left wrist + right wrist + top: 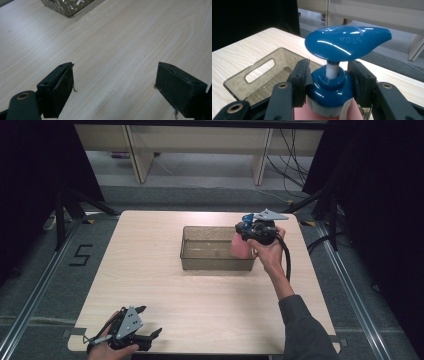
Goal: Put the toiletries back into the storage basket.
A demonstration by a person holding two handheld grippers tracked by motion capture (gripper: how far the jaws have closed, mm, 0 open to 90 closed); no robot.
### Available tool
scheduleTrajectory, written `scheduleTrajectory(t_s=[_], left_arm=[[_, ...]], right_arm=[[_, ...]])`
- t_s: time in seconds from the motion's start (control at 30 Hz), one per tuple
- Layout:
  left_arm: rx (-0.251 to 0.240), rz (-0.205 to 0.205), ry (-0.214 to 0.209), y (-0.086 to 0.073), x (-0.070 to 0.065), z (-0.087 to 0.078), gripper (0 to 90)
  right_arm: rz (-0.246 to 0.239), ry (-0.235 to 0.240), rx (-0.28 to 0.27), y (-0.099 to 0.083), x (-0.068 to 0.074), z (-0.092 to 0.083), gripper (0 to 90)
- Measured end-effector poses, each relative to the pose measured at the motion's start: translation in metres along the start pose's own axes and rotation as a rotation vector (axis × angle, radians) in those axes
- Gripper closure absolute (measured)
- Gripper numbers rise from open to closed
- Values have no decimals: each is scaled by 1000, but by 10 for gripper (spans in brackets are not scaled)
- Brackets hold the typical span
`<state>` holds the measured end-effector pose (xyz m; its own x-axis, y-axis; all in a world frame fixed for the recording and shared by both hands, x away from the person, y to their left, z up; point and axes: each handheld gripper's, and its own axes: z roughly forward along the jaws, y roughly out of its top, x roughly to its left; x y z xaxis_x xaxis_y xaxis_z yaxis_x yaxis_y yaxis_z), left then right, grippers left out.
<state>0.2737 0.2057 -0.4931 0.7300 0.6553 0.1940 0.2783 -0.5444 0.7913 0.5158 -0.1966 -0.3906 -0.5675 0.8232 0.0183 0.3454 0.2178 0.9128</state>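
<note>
A pink pump bottle point(240, 247) with a blue pump head point(347, 42) hangs at the right end of a clear brown plastic bin point(200, 261). My right gripper point(252, 232) is shut on the bottle's blue collar point(329, 86), one jaw on each side. In the right gripper view the bin point(249, 87) lies open below and to the left. My left gripper point(147, 322) rests at the table's near left corner, open, with bare wood between its fingers point(62, 85).
The light wooden table point(150, 270) has free room left of and in front of the bin. A corner of the bin point(67, 6) shows at the top of the left gripper view. Shelf legs and cables stand beyond the far edge.
</note>
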Motion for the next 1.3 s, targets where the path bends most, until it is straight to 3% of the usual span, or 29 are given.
scheduleTrajectory(t_s=[0.1,0.17,0.2,0.37,0.4,0.47,0.5,0.57,0.6,0.67,0.7,0.83,0.87,1.03,1.23,1.3], left_arm=[[-2,1,-2,0,1,0,147],[-2,2,0,0,0,0,147],[-5,-1,-4,0,0,0,147],[1,3,-7,0,1,0,148],[-1,-1,-10,0,1,0,148],[0,-2,-7,0,1,0,147],[-1,2,-4,0,1,0,147],[-3,-6,-2,0,0,0,148],[-1,-4,-4,0,0,0,147],[-7,-5,-4,0,0,1,147],[-12,-12,-8,0,0,1,148],[-7,-5,-10,0,0,1,147],[-7,-5,-6,0,0,1,148],[-2,-2,-7,0,1,0,148],[-7,-10,-12,0,0,1,147],[2,-1,-10,0,1,0,148]], right_arm=[[10,8,-1,-1,1,2,539],[-22,13,-8,-1,-1,3,539],[21,1,9,-1,3,1,539],[-2,-5,-15,-3,2,4,539],[23,5,-1,-4,3,3,539],[-24,-6,-2,-6,-1,4,539],[10,-4,6,-7,2,5,539],[-14,-14,-1,-9,-1,5,539],[18,-3,21,-10,0,5,539],[-7,-7,9,-12,-2,7,539],[13,1,16,-13,-1,6,539],[16,3,29,-16,-1,7,539],[-4,2,30,-16,-3,7,539],[3,-7,22,-19,-2,8,539],[6,-1,50,-27,-3,10,539],[-1,-8,32,-29,-3,11,539]])
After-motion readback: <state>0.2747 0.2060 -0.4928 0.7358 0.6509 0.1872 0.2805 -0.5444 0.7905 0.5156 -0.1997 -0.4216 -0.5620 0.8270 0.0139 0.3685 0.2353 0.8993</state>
